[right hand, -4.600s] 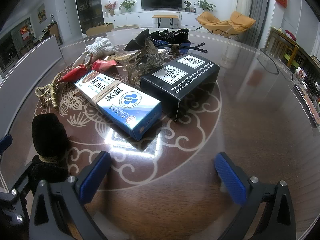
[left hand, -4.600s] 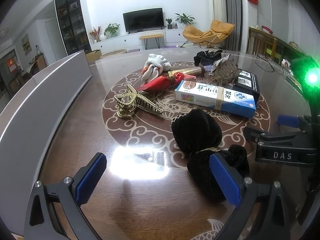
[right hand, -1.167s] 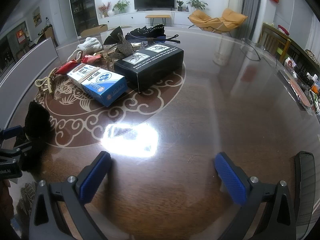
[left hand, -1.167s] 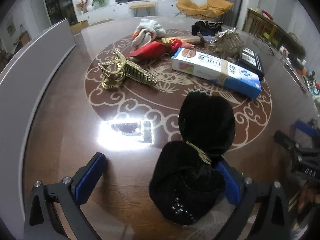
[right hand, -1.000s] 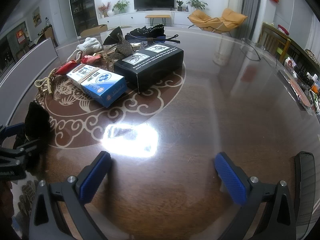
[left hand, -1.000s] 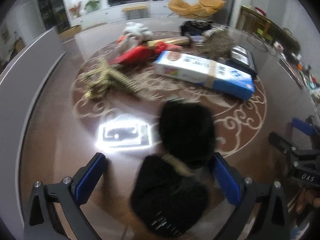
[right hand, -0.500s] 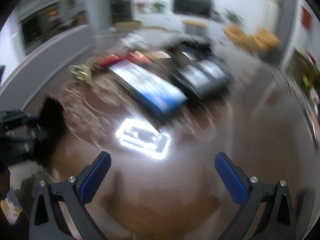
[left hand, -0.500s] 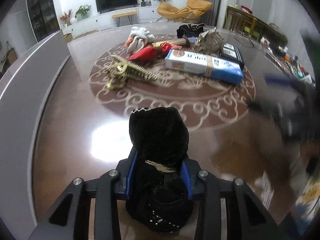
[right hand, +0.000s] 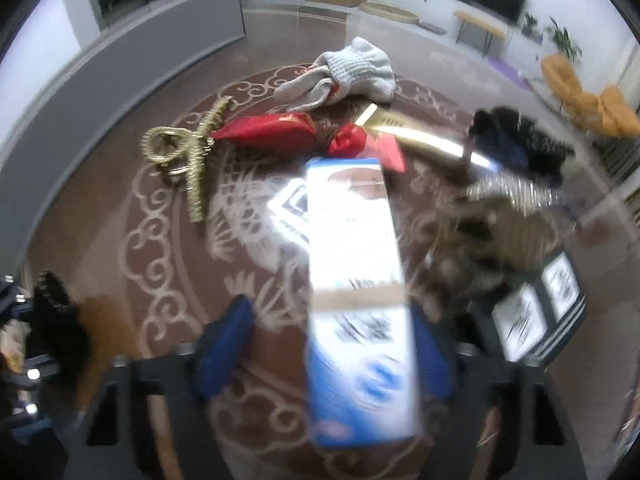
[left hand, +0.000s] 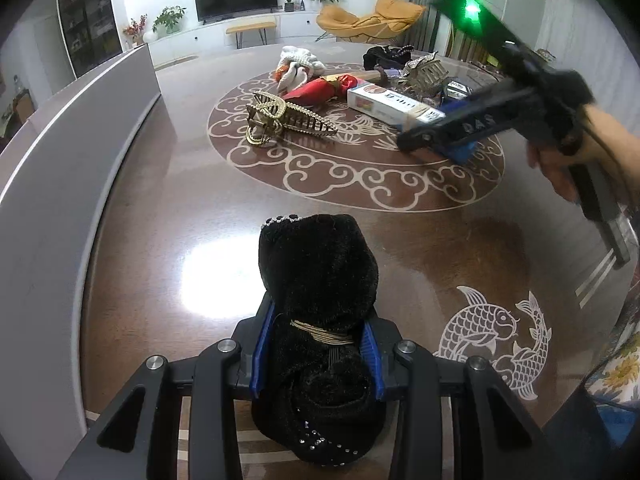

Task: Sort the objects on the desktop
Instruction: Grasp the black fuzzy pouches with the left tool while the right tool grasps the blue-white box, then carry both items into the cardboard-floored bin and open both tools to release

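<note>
My left gripper (left hand: pixel 316 354) is shut on a black velvet hair bow (left hand: pixel 318 280) tied with a gold band, near the table's front edge. My right gripper (right hand: pixel 324 344) is open around the near end of a white and blue toothpaste box (right hand: pixel 356 280); its right pad touches the box, its left pad stands apart from it. The view is blurred. In the left wrist view the right gripper (left hand: pixel 440 132) reaches over the same box (left hand: pixel 394 106).
On the round patterned table (left hand: pixel 168 152) lie a gold hair claw (right hand: pixel 188 152), a red wrapped packet (right hand: pixel 280 134), white gloves (right hand: pixel 348 72), a gold tube (right hand: pixel 424 136), a black box (right hand: pixel 536 304), a brown hair claw (right hand: pixel 492 232) and dark accessories (right hand: pixel 516 140).
My left gripper closed on the black bow and drew it back toward the table's front edge. My right gripper swung left and forward over the toothpaste box.
</note>
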The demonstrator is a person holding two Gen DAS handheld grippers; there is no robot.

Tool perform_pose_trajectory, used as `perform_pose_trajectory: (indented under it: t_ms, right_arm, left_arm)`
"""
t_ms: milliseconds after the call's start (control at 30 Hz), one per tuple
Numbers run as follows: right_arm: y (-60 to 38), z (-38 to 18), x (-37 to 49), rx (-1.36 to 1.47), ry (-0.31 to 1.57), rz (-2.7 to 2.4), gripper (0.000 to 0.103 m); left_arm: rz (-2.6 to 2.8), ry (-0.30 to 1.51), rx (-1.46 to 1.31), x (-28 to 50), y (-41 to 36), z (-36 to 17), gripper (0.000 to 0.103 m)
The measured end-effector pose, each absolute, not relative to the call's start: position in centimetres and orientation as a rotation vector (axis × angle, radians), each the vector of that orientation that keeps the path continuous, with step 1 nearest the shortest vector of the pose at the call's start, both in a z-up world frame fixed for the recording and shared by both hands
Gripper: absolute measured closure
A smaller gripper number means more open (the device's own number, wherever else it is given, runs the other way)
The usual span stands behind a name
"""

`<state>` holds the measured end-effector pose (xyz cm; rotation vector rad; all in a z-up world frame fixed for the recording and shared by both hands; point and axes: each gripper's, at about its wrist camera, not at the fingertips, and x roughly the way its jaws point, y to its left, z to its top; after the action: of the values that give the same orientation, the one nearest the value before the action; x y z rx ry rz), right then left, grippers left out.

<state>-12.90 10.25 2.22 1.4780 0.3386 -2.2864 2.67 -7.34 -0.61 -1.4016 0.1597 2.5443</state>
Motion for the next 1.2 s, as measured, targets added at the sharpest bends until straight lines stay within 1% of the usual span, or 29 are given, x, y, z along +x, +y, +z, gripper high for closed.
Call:
perform_pose_trajectory:
  t_ms: [33,67,133,167,200,233,267,333,433,467,500,533,567,600,700,800,900,1033,1100,1200]
  right_arm:
    - [10.3,2.3,-12.1,1.472,0.336,-2.298,0.048]
    - [10.3,2.5,-11.4,1.47,0.325,-2.297,0.054]
    - [10.1,2.6,-9.7,1.481,0.301,-2.282,0.055]
    - [10.0,2.6,-9.0,1.491,0.293,-2.277,0.056]
    - [9.9,2.6,-8.7,1.505,0.297,-2.278,0.055]
    - [9.8,2.6,-8.6,1.522,0.304,-2.288,0.053]
    - [9.8,2.6,-8.5,1.529,0.303,-2.295,0.045]
    - [9.7,2.8,-9.3,1.53,0.305,-2.323,0.036]
    - [9.5,2.8,-11.1,1.56,0.248,-2.309,0.036]
    - [9.4,2.5,-11.9,1.588,0.23,-2.29,0.034]
    - [9.2,2.6,-12.2,1.582,0.24,-2.297,0.035]
    - [9.0,2.6,-12.3,1.589,0.249,-2.288,0.04]
    - [9.0,2.8,-12.1,1.588,0.267,-2.293,0.06]
    - [9.0,3.0,-11.8,1.598,0.284,-2.301,0.059]
    - [9.7,4.0,-10.2,1.593,0.218,-2.284,0.059]
    - [11.2,5.5,-7.9,1.574,0.129,-2.282,0.059]
    - [12.1,7.8,-6.8,1.552,0.072,-2.286,0.059]
    - [10.6,11.4,-7.2,1.475,-0.016,-2.283,0.059]
    - [8.4,13.4,-7.8,1.415,-0.055,-2.269,0.059]
    - [3.4,16.0,-8.8,1.333,-0.096,-2.215,0.059]
  left_arm:
    - [2.545,0.163,-1.396,2.7,-7.3,-0.6,0.064]
    - [2.543,0.168,-1.387,2.8,-7.3,-0.7,0.061]
    - [2.542,0.18,-1.395,3.0,-7.3,-0.7,0.048]
    - [2.545,0.183,-1.409,2.9,-7.3,-0.9,0.035]
    - [2.552,0.184,-1.417,2.9,-7.5,-1.0,0.03]
    - [2.558,0.19,-1.414,3.0,-7.6,-1.1,0.03]
    - [2.557,0.189,-1.415,3.0,-7.8,-1.0,0.029]
    - [2.56,0.189,-1.434,2.9,-8.1,-1.0,0.029]
    - [2.551,0.167,-1.469,2.6,-8.6,-1.0,0.029]
    - [2.543,0.164,-1.48,2.4,-8.6,-0.9,0.029]
    - [2.533,0.166,-1.49,2.3,-8.6,-0.9,0.032]
    - [2.527,0.162,-1.488,2.1,-8.6,-0.8,0.038]
    - [2.525,0.15,-1.472,2.1,-8.6,-0.7,0.063]
    - [2.518,0.117,-1.457,1.9,-8.7,-0.4,0.071]
    - [2.498,-0.059,-1.412,2.0,-9.8,0.3,0.071]
    - [2.494,-0.184,-1.358,2.7,-10.6,1.9,0.071]
    - [2.507,-0.236,-1.287,3.3,-11.3,4.5,0.071]
    - [2.587,-0.273,-1.174,3.9,-14.7,9.7,0.071]
    - [2.649,-0.288,-1.132,4.1,-17.8,12.3,0.071]
    - [2.743,-0.307,-1.126,4.0,-23.0,14.6,0.071]
